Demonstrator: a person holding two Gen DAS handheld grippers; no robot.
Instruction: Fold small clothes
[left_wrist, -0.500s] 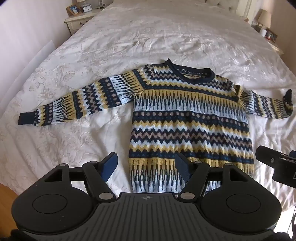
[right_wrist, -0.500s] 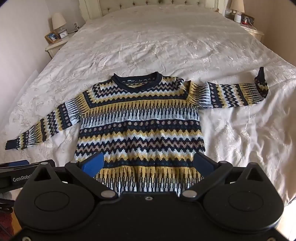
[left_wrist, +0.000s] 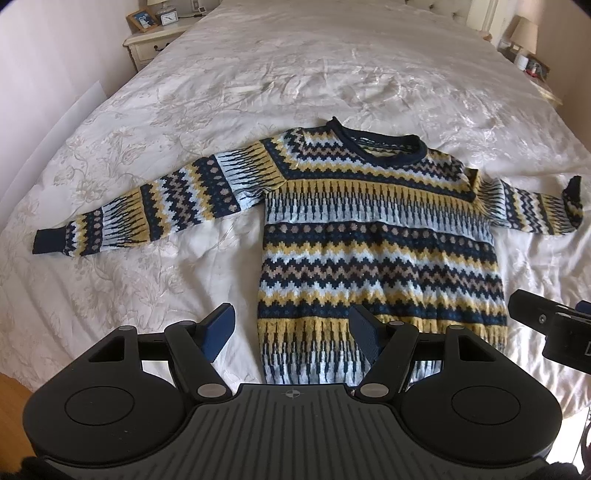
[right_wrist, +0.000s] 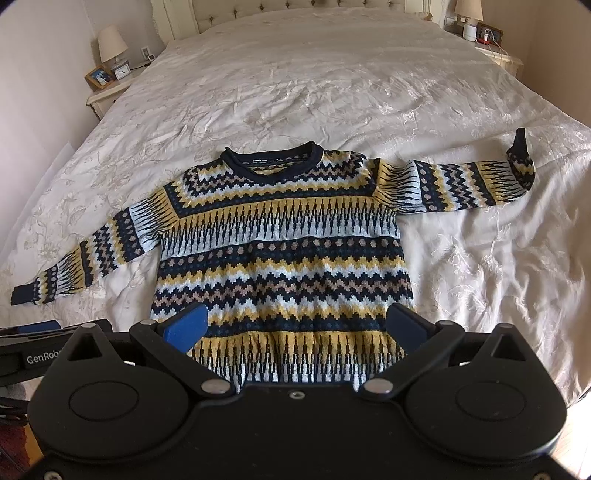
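A small knitted sweater (left_wrist: 380, 258) in navy, yellow and pale blue zigzag bands lies flat, front up, on the bed, with its neck towards the headboard and both sleeves spread out. The cuff (right_wrist: 521, 147) of the sleeve on the right curls upward. My left gripper (left_wrist: 291, 332) hovers open over the hem's left corner with nothing between its fingers. Over the middle of the hem of the sweater (right_wrist: 284, 258), my right gripper (right_wrist: 295, 325) stands wide open and holds nothing. Each gripper shows at the edge of the other's view.
A white embroidered bedspread (left_wrist: 332, 74) covers the whole bed. A nightstand (right_wrist: 107, 92) with a lamp, a clock and a picture frame stands at the far left, and another nightstand (right_wrist: 491, 40) at the far right. Wooden floor (left_wrist: 11, 406) shows at the bed's near edge.
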